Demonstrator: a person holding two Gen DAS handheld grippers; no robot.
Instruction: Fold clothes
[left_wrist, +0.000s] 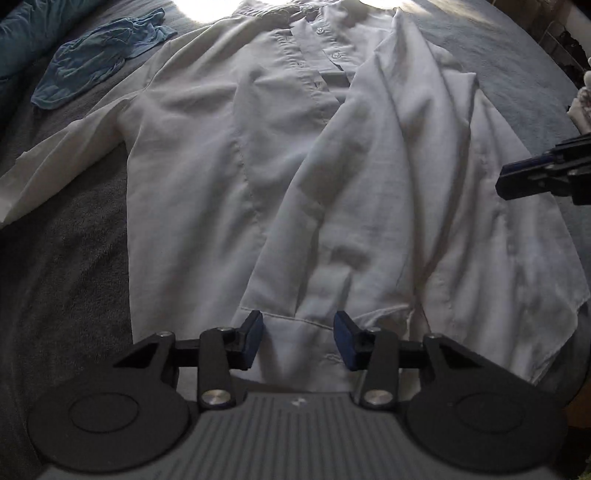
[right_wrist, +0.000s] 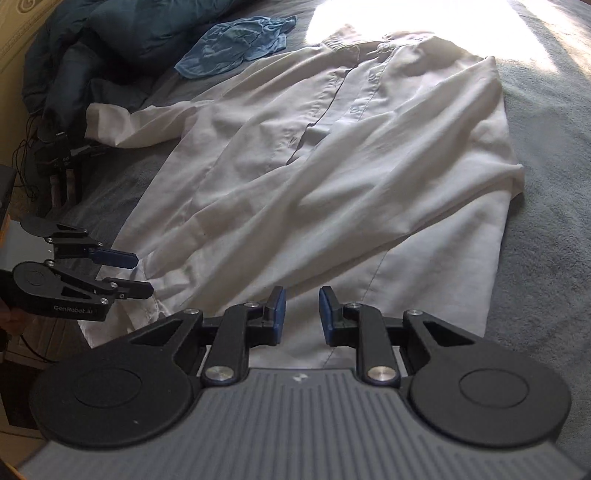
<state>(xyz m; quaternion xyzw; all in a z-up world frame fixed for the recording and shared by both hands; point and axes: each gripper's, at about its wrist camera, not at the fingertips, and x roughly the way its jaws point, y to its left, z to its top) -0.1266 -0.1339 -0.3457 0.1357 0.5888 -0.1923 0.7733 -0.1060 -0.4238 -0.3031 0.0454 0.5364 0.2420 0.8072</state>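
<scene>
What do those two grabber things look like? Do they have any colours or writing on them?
Both look the same. The left gripper and the right gripper each have black jointed linkage arms with silver screws, two round black discs, a grey ribbed body, and dark blue pads on the jaws. White lettering reading GenRobot.AI shows on the left one's side in the right wrist view.

Both views are dim overall, apart from a patch of hard sunlight at the far end of the bed (right_wrist: 546, 155) that blows out to pure white over the collar of the white shirt (left_wrist: 229, 155). The rest of the shirt sits in soft grey shade, its folds casting gentle shadows. Fisheye bending curves the edges, and the corners go dark. Focus is slightly soft throughout.
</scene>
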